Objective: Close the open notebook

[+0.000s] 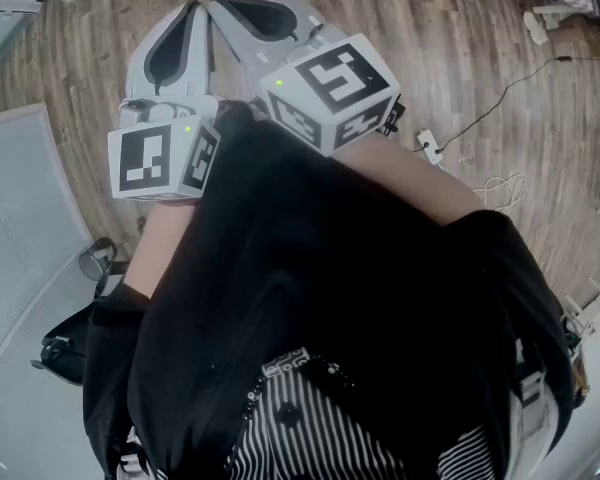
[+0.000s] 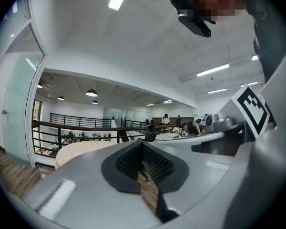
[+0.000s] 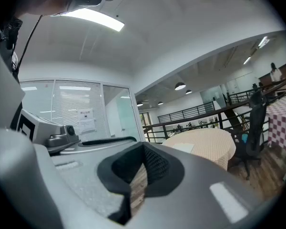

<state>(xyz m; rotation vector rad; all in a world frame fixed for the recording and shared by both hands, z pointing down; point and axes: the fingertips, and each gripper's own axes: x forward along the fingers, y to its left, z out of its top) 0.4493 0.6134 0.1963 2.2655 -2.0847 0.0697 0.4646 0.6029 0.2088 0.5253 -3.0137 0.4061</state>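
1. Wooden floor (image 1: 460,58) fills the head view beyond the person's black top (image 1: 310,298). The left gripper (image 1: 192,8) and the right gripper (image 1: 217,8) are held side by side before the chest, tips close together.
2. Left gripper view: the left gripper (image 2: 143,144) has its ribbed pads meeting at the tip, with nothing between them. It looks level across a hall at a black railing (image 2: 76,125) and a round table (image 2: 86,149) under pale cloth.
3. Right gripper view: the right gripper (image 3: 144,147) is likewise closed and empty. Beyond it stand the round table (image 3: 205,142) and an office chair (image 3: 251,128).
4. No view shows the notebook, so its place, heading and long axis cannot be told.
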